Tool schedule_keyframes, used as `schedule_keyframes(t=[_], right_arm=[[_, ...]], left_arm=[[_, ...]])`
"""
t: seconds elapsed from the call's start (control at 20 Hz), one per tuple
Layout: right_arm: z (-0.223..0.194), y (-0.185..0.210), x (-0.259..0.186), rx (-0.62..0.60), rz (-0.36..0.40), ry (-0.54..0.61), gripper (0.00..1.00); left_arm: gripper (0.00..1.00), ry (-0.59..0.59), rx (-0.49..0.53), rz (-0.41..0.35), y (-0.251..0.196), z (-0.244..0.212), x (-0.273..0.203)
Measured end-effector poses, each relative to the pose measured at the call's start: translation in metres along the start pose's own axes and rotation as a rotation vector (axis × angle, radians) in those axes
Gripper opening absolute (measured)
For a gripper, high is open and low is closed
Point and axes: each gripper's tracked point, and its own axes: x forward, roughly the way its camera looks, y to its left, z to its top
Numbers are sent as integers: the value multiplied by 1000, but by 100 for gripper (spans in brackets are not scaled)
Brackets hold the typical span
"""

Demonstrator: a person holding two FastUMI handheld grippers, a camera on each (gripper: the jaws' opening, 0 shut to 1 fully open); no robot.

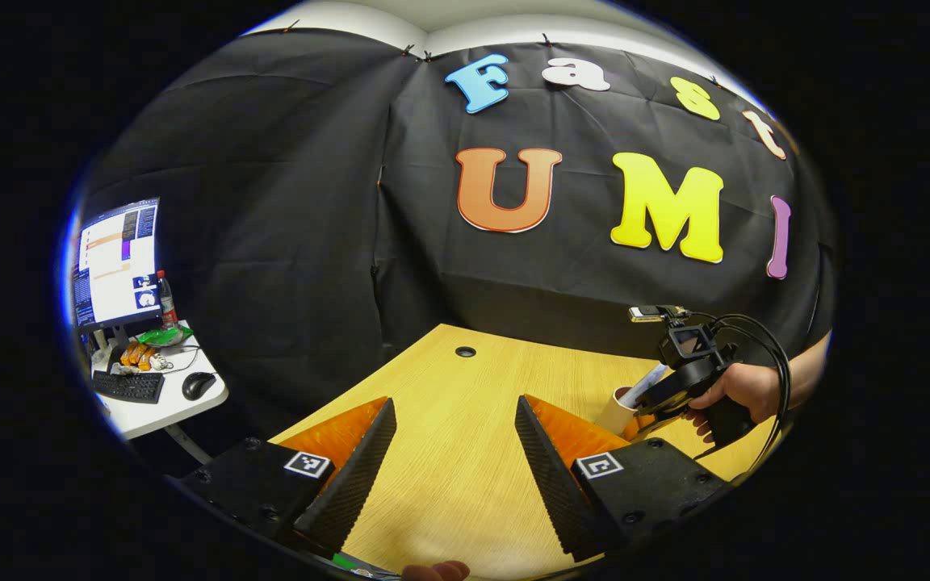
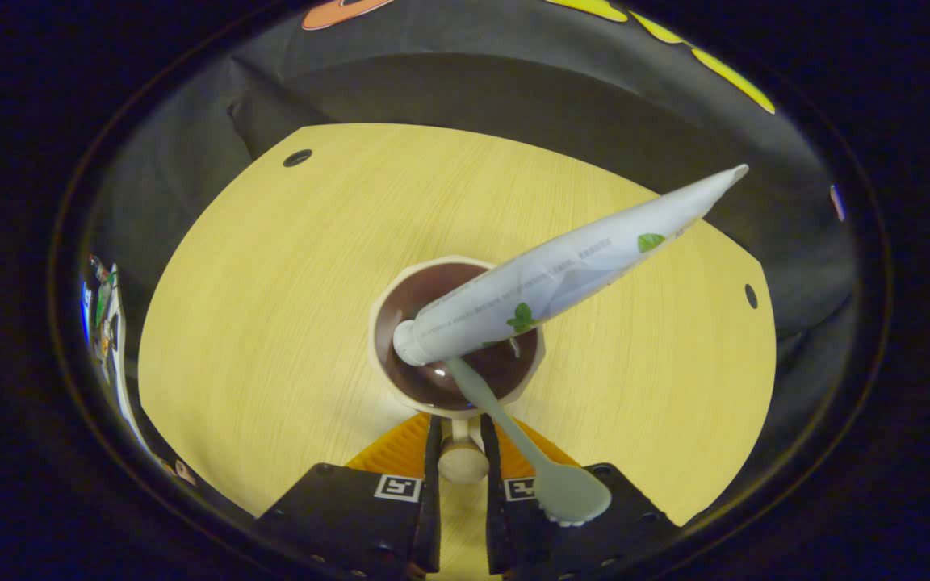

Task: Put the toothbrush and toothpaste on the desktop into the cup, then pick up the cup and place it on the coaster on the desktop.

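Observation:
In the right gripper view, a cream cup (image 2: 379, 339) with a brown inside sits on the wooden desktop (image 2: 271, 282). A white toothpaste tube (image 2: 562, 270) leans in it, cap down, its tail pointing up to the right. A pale green toothbrush (image 2: 505, 420) also stands in it, head toward the camera. My right gripper (image 2: 460, 424) is shut on the cup's handle (image 2: 462, 461). In the left gripper view, my left gripper (image 1: 454, 401) hovers open over bare desktop. Farther right, a hand (image 1: 743, 387) holds the right gripper (image 1: 695, 379) at the cup (image 1: 617, 410).
The desktop has small round cable holes (image 2: 297, 157) near its far edge and ends at the black cloth wall. Off its left side stands a white side desk (image 1: 158, 403) with a monitor (image 1: 116, 262), keyboard (image 1: 127, 386) and mouse (image 1: 197, 385).

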Motion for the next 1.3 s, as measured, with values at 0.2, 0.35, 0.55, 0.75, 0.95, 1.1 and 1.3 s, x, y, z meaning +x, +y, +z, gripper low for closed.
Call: schedule_keyframes(t=[0.2,0.35,0.55,0.75,0.95,1.1,1.3], right_arm=[[-5,-1,-5,0,-15,-17,43],[-12,1,-11,20,-1,-27,81],[-24,-4,-38,66,2,-84,82],[-46,-18,-75,104,0,-139,88],[-62,-51,-120,100,-42,-236,92],[-63,-86,-157,93,-97,-364,97],[-51,-122,-226,101,-156,-609,96]], left_arm=[[94,-7,10,-23,-2,2,0],[94,-14,21,-52,-7,7,-1],[94,-34,13,-92,-34,24,6],[95,-40,0,-157,-58,34,0],[94,-72,16,-230,-94,57,-9],[94,-85,19,-271,-121,72,-16],[95,-106,29,-314,-153,96,-29]])
